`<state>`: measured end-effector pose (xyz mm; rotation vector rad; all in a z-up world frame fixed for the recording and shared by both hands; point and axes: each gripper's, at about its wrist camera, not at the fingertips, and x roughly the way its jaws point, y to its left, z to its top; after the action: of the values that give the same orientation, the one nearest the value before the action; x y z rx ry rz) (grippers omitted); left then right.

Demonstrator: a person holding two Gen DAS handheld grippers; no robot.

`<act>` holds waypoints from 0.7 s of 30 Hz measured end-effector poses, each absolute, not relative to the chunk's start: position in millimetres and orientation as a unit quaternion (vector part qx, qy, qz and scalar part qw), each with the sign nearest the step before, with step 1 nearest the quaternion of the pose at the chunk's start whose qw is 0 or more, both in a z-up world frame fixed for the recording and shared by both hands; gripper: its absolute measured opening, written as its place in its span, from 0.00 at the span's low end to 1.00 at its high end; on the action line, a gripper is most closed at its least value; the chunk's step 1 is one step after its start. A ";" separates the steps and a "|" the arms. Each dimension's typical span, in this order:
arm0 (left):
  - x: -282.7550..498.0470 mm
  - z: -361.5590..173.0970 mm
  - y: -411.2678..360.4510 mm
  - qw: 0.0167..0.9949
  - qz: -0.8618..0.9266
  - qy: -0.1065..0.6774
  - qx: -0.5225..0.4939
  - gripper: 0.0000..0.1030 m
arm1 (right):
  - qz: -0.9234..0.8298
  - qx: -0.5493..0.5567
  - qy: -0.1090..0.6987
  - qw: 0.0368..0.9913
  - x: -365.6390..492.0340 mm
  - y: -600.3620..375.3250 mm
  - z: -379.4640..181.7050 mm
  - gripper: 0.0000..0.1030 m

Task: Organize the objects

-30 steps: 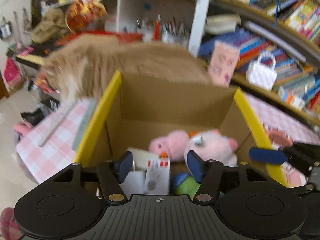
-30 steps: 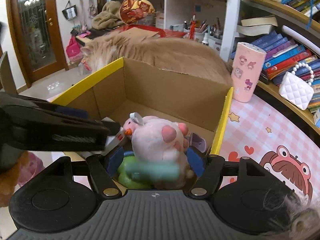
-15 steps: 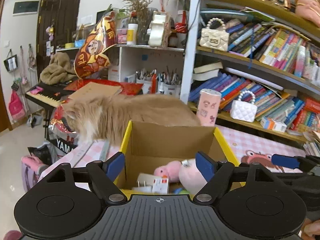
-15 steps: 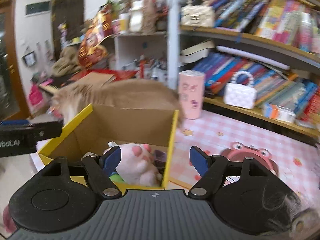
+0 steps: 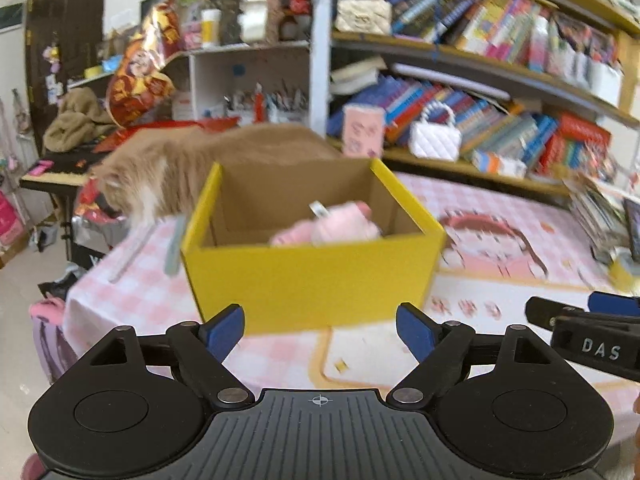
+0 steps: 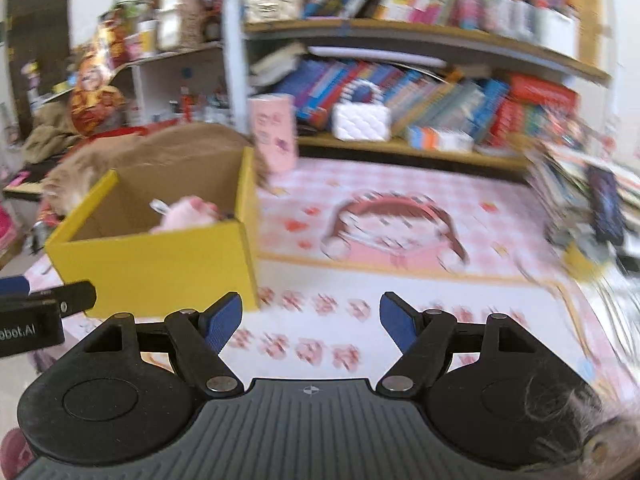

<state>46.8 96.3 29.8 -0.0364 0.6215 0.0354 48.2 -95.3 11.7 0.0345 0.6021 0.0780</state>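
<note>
A yellow cardboard box (image 5: 312,276) (image 6: 160,260) stands on the pink checked table, with a pink plush toy (image 5: 340,226) (image 6: 188,216) showing above its rim. My left gripper (image 5: 320,330) hangs in front of the box's near wall, apart from it; its jaws are opening and nothing is between them. My right gripper (image 6: 310,322) is to the right of the box over the bare tablecloth, open and empty. Each gripper's tip shows at the edge of the other's view.
A long-haired tan cat (image 5: 168,164) stands behind the box at the table's far left. A pink tumbler (image 6: 274,136) and a white quilted handbag (image 6: 360,120) sit by the bookshelf. A stack of books and a phone (image 6: 604,204) lie at the right edge.
Both grippers have drawn back out of the box, which now sits farther away. The left jaws have spread wider. The plush toy stays in the box.
</note>
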 end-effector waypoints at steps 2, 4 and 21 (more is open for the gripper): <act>40.2 26.4 89.2 0.951 0.008 0.310 -0.013 0.84 | 0.017 0.027 0.300 0.954 35.0 -103.0 8.1 0.72; 33.0 23.1 81.5 0.951 0.005 0.311 -0.008 0.87 | -0.004 0.036 0.301 0.953 22.1 -110.7 5.9 0.72; 7.2 12.2 16.9 0.945 -0.037 0.322 0.032 0.92 | -0.104 0.048 0.316 0.942 -29.4 -158.2 -13.9 0.93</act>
<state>7.2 16.9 12.2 0.0643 0.6562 -0.0749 -29.4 -158.2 -13.9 0.0988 0.6446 -0.2116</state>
